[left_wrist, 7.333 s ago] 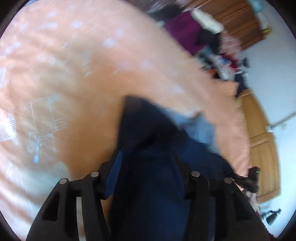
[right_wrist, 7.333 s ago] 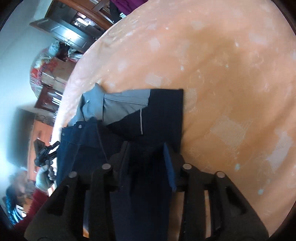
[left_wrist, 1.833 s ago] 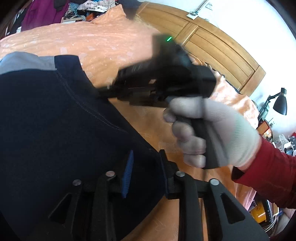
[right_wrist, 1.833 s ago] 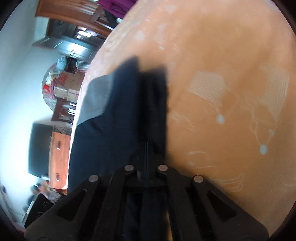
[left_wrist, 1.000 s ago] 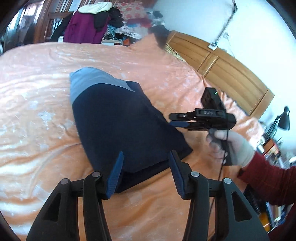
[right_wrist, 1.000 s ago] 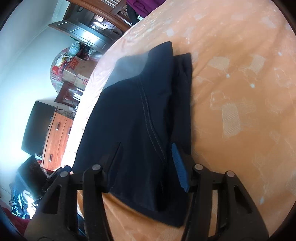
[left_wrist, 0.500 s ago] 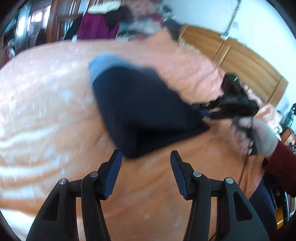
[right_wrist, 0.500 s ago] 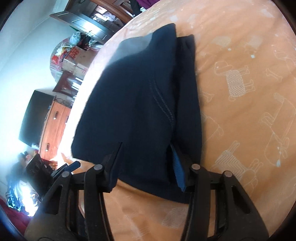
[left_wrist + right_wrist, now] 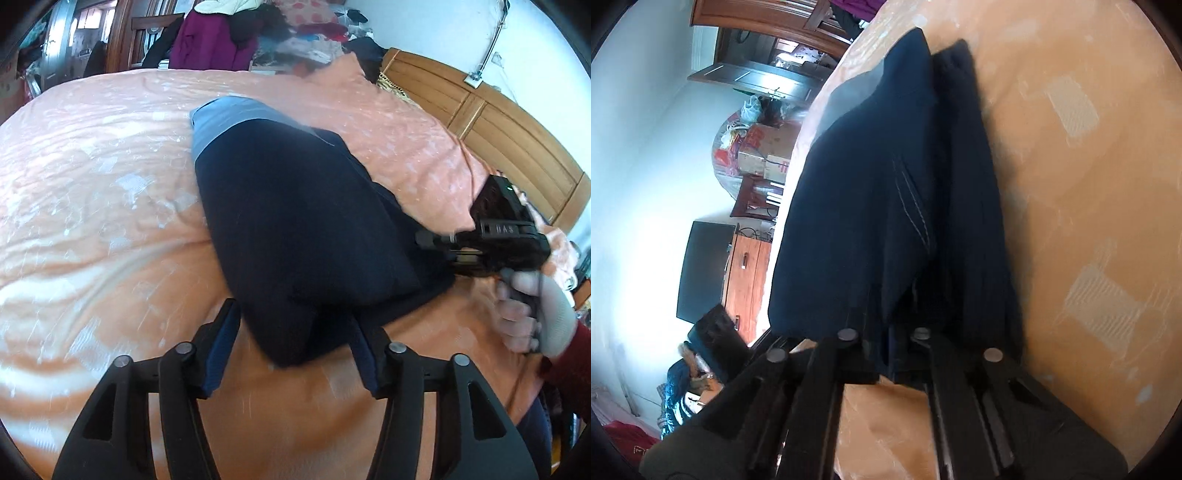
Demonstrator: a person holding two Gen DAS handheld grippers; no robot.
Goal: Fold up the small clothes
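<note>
Gripping the folded garment's near edge on the bed

We are straddling the garment [image 9: 295, 229] corner on the bed [image 9: 92, 184] with the wide left gripper [image 9: 295, 347]; right gripper [image 9: 886, 354] is pinching its edge; we should clamp and lift evenly.

The left gripper [image 9: 295, 350] is built of black plastic, with two ribbed, triangular-braced finger arms on each side. Round silver screw heads are set along the arms, and blue pads line the inner faces of its fingers [image 9: 219, 354].

The right gripper [image 9: 886, 363] is made of the same black braced plastic with silver screws. In the left wrist view, at 3 o'clock, its black body [image 9: 506, 243] is marked with raised lettering and a small green light. The right hand [image 9: 532, 317] is covered by a white knit glove, and a dark red sleeve [image 9: 569, 362] is worn.
</note>
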